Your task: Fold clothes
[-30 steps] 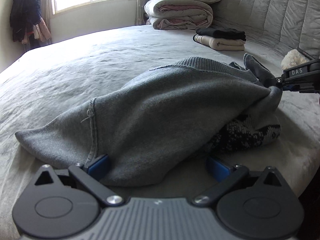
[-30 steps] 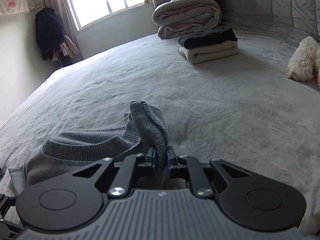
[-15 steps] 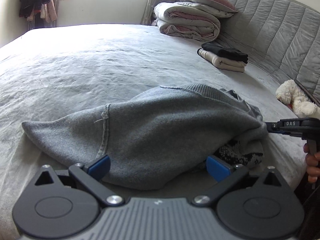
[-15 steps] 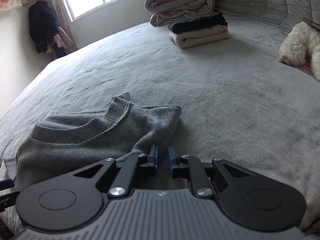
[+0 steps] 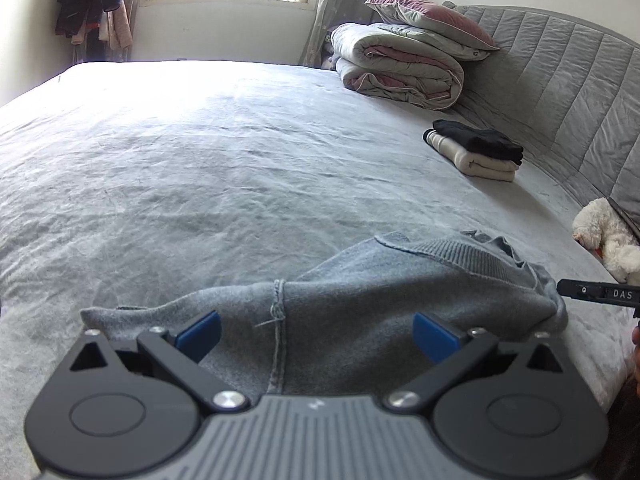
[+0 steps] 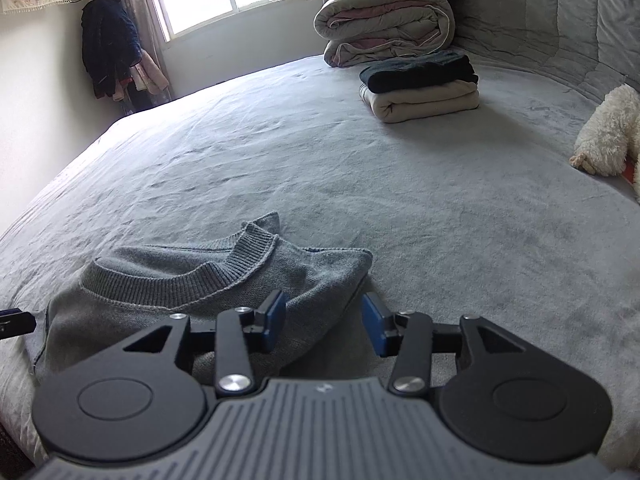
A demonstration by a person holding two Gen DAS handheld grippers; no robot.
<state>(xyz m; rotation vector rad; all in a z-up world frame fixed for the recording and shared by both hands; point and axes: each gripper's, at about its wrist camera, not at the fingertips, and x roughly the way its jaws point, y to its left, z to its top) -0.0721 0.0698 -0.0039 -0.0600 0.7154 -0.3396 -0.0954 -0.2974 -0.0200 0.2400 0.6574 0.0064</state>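
A grey knit sweater (image 5: 360, 304) lies bunched on the grey bed near its front edge; it also shows in the right wrist view (image 6: 192, 292) with its ribbed collar facing up. My left gripper (image 5: 316, 332) is open, its blue pads wide apart just over the sweater's near hem, holding nothing. My right gripper (image 6: 324, 320) is open, its pads either side of the sweater's shoulder corner, not gripping it. The right gripper's tip shows at the right edge of the left wrist view (image 5: 596, 292).
A folded stack of black and cream clothes (image 6: 420, 84) sits at the back right by a rolled duvet with pillows (image 5: 404, 68). A white plush toy (image 6: 608, 132) lies at the right by the padded headboard (image 5: 560, 92). Coats (image 6: 110, 48) hang by the window.
My right gripper has let go of the sweater's shoulder and opened; the sweater dropped flat on the bed. The left gripper has tilted up and stayed open.
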